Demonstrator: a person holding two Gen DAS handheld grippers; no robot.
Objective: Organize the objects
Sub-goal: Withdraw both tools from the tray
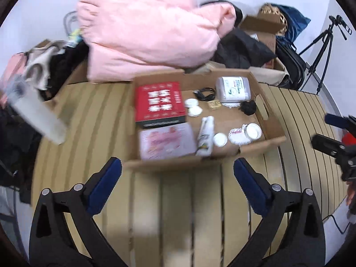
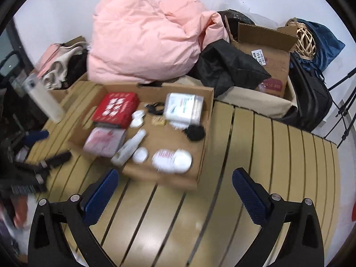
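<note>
A shallow cardboard tray sits on the slatted tan table. In it lie a red box, a pink packet, a white tube, small white round lids, a clear tub of white items, a black cable and a black clump. My left gripper is open and empty, just short of the tray's near wall. My right gripper is open and empty at the tray's near right corner.
A pink duvet is piled behind the tray, with black cloth and an open carton to its right. A frosted bottle stands at the table's left. A tripod stands far right.
</note>
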